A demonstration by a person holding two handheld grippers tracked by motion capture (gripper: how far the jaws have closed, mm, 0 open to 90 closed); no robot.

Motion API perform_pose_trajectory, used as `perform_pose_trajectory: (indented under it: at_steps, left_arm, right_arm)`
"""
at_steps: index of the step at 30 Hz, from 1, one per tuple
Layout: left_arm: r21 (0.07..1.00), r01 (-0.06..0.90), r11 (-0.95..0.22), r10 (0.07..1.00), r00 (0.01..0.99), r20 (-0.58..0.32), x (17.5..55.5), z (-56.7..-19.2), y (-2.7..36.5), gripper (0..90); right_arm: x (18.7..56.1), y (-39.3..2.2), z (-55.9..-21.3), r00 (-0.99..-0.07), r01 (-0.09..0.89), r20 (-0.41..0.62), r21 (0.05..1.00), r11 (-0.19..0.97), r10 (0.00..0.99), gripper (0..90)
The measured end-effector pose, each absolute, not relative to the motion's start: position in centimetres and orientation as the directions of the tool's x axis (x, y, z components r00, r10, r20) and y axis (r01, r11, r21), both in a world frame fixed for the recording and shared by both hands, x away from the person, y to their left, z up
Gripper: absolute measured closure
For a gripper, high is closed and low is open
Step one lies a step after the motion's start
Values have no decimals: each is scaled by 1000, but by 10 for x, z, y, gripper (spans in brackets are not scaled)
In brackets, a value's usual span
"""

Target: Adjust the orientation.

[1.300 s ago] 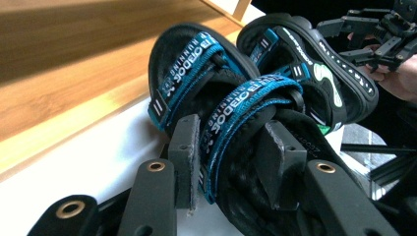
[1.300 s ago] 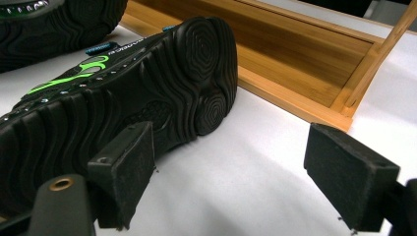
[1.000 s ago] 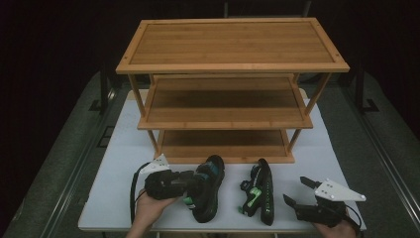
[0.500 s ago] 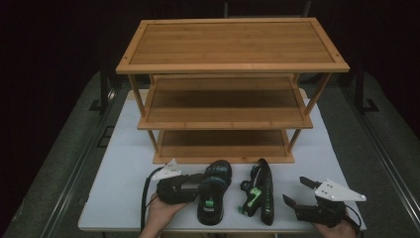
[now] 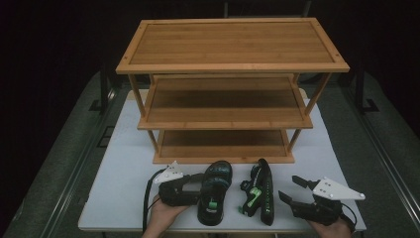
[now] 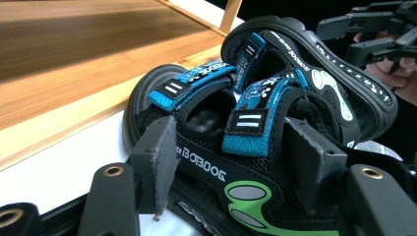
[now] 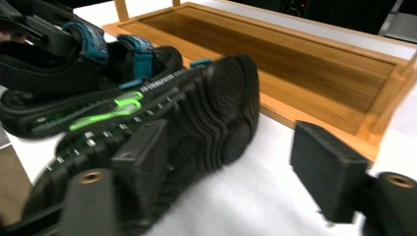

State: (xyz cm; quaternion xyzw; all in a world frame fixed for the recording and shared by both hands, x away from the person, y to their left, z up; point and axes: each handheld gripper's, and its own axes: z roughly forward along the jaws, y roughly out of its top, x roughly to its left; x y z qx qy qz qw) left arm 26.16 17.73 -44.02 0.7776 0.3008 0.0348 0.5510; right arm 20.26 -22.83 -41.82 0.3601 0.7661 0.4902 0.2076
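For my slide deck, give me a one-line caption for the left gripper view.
Left claw open around an upright sandal, second sandal on its side behind it, beside the wooden rack.

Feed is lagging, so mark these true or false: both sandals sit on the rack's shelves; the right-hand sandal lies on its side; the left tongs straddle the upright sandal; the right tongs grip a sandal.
1. Both sandals sit on the rack's shelves: false. They are on the white table in front of the wooden rack.
2. The right-hand sandal lies on its side: true.
3. The left tongs straddle the upright sandal: true; they have just been opening.
4. The right tongs grip a sandal: false. They are open beside the tipped one, closing lately.
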Motion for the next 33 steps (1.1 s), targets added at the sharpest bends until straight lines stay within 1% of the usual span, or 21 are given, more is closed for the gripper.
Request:
perform_pose_trajectory:
  at_steps: [1,2,3,4,5,6,7,10,11,12,14,15,22,26,33]
  left_arm:
    - [878,428,-213,506,817,-275,262,-440,178,396]
    - [878,427,-214,507,817,-274,262,-440,178,397]
    - [878,428,-214,508,817,-274,262,-440,178,397]
    - [878,427,-215,507,817,-274,261,-440,178,398]
    - [878,429,-212,505,818,-278,261,-440,178,402]
    - [877,430,-213,505,817,-278,261,-440,178,402]
    - [878,427,-217,505,819,-273,261,-440,177,402]
    - [879,423,-221,499,823,-270,260,-439,177,402]
    - [880,420,-222,499,824,-267,260,-439,176,402]
    - [881,418,-223,498,825,-266,260,-439,176,402]
    - [881,418,-223,494,828,-267,259,-439,175,402]
    - [881,417,-224,491,829,-268,259,-439,175,402]
    - [881,416,-227,487,832,-267,258,-439,175,401]
    - [881,415,-228,486,833,-266,258,-439,176,401]
    - [881,416,-224,483,833,-271,258,-440,176,398]
  right_arm:
    - [202,-225,-416,-654,339,25,903,263,756,376]
    - [201,-218,-412,-667,325,22,908,264,745,462]
    - [201,-218,-412,-667,325,22,908,264,745,462]
    - [201,-214,-410,-674,316,19,911,265,738,491]
    - [200,-206,-407,-686,304,14,914,270,727,572]
    - [200,-206,-407,-686,304,14,914,270,727,572]
    - [200,-203,-406,-692,296,9,915,273,721,606]
    - [200,-194,-405,-705,291,-4,911,294,709,767]
    - [200,-190,-406,-705,296,-12,904,309,709,843]
    - [200,-190,-406,-705,296,-12,904,309,709,843]
    - [201,-187,-407,-708,299,-21,897,327,706,891]
    - [201,-186,-408,-705,293,-30,897,330,708,895]
    - [197,-188,-406,-690,287,-60,892,350,721,897]
    - [194,-195,-406,-672,300,-57,890,342,738,898]
    - [188,-212,-407,-610,333,-50,889,314,791,898]
